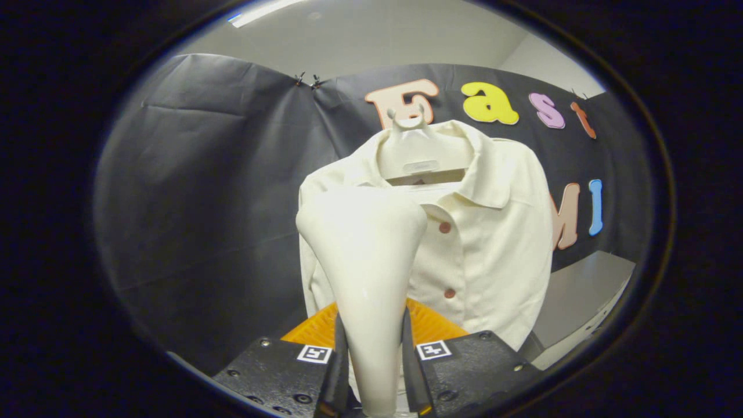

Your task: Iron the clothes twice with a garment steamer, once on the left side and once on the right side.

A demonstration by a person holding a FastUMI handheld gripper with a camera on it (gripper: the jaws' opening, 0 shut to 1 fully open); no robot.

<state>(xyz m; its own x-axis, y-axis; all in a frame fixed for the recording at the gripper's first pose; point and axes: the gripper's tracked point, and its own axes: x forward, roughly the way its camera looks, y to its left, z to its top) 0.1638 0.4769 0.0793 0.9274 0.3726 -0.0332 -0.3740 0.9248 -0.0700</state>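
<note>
A cream button-up shirt [493,244] hangs on a pale hanger [419,152] in front of the booth wall, its collar open and several reddish buttons down the front. My gripper [374,354] is shut on the narrow handle of a cream garment steamer [365,255], with a finger pressing on each side. The steamer's wide head stands up ahead of the fingers, against the shirt's upper left chest just below the collar. It hides the shirt's left front panel.
A grey table surface [580,296] extends to the right behind the shirt. Black cloth wall [203,191] closes the left side and the back. An orange ribbed part [432,325] sits just behind the fingers.
</note>
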